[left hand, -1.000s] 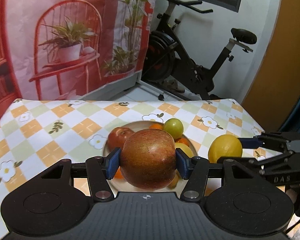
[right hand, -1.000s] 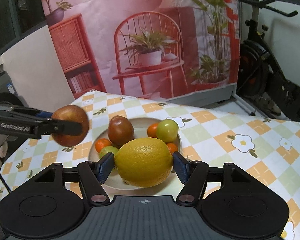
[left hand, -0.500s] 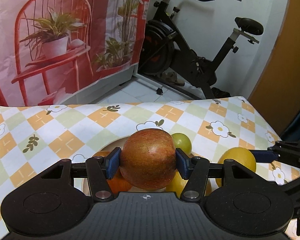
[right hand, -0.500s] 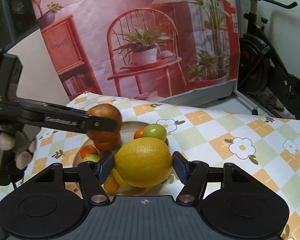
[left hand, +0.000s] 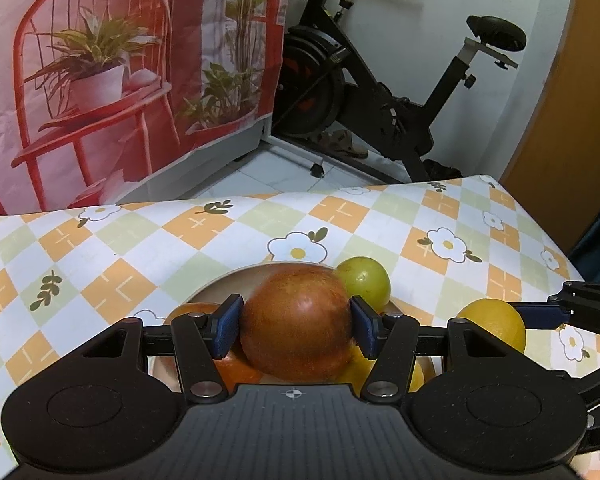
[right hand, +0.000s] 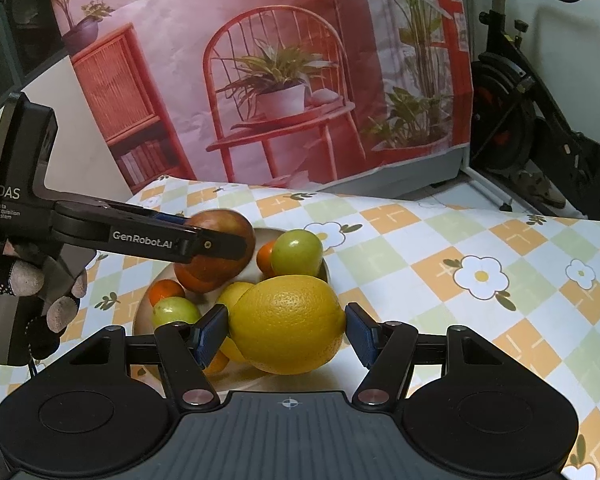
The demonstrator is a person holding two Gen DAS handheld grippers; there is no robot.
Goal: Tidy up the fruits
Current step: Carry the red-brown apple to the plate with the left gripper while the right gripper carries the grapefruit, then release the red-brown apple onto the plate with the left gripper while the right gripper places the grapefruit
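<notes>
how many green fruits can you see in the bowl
2. One green fruit sits at the bowl's far side, beside the held apple; the other is at the near left edge. More may be hidden under the pile.

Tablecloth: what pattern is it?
The tablecloth has orange, pale green and white diamonds with white daisies; clearest in the right wrist view.
</notes>
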